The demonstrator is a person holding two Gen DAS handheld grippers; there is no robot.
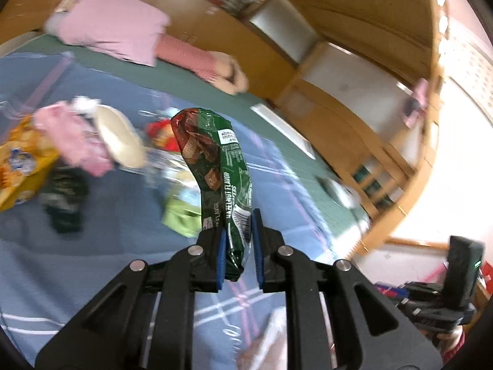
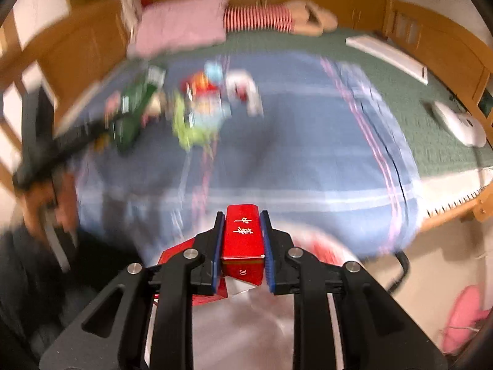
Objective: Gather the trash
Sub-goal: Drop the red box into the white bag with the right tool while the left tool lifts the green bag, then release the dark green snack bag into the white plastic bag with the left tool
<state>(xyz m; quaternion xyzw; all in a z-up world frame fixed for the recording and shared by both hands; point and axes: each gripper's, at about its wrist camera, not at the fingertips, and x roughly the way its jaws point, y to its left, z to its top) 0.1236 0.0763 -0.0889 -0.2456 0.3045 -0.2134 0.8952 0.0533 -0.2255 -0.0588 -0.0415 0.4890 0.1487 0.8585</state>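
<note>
Green snack wrapper (image 1: 215, 166) pinched in left gripper (image 1: 238, 252) jaws, red box (image 2: 243, 237) clamped in right gripper (image 2: 242, 252) jaws, litter pile (image 2: 197, 108) mid-bed, blue blanket (image 2: 308, 141) bare toward its near edge.

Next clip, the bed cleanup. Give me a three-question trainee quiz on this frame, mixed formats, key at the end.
1. True or false: the left hand-held gripper is empty.
2. Which item does the right hand-held gripper hold? A) red box B) a yellow snack bag C) a glass bottle
3. Fill in: the leftover litter lies on the blue ___.

Key: 1 false, it pinches a green wafer wrapper. 2 A. 3 blanket.
</note>
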